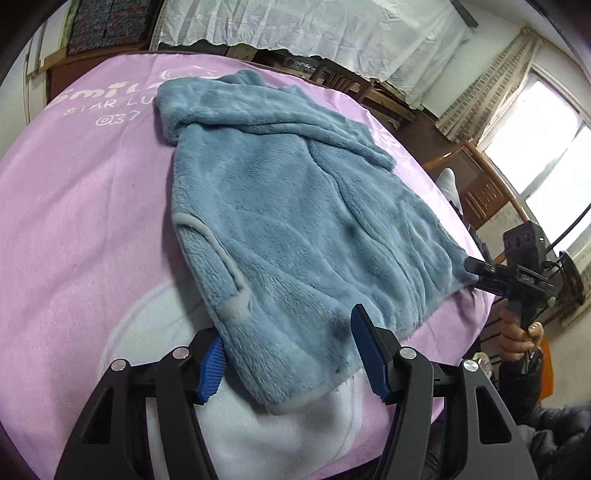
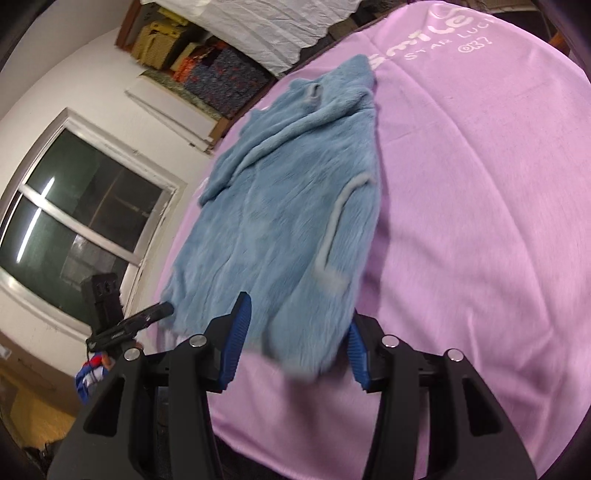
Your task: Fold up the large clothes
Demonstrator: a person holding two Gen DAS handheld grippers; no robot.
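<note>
A blue fleece garment (image 1: pixel 295 203) lies spread on a pink blanket (image 1: pixel 74 221), its hood end far from me. My left gripper (image 1: pixel 287 323) has its blue pads closed around the near left hem corner, with the fleece bunched between them. At the right hem corner, my right gripper (image 1: pixel 471 275) pinches the edge. In the right wrist view the same garment (image 2: pixel 288 221) runs away from my right gripper (image 2: pixel 299 308), whose pads hold the near hem, which is blurred. My left gripper (image 2: pixel 168 308) touches the far left corner there.
A person's hand (image 1: pixel 517 336) holds the right gripper's handle past the bed's edge. A wooden frame (image 1: pixel 480 184) and a bright window (image 1: pixel 546 155) stand to the right. White lace cloth (image 1: pixel 295 29) hangs behind the bed. Stacked bundles (image 2: pixel 207 62) and a dark window (image 2: pixel 74 221) line the wall.
</note>
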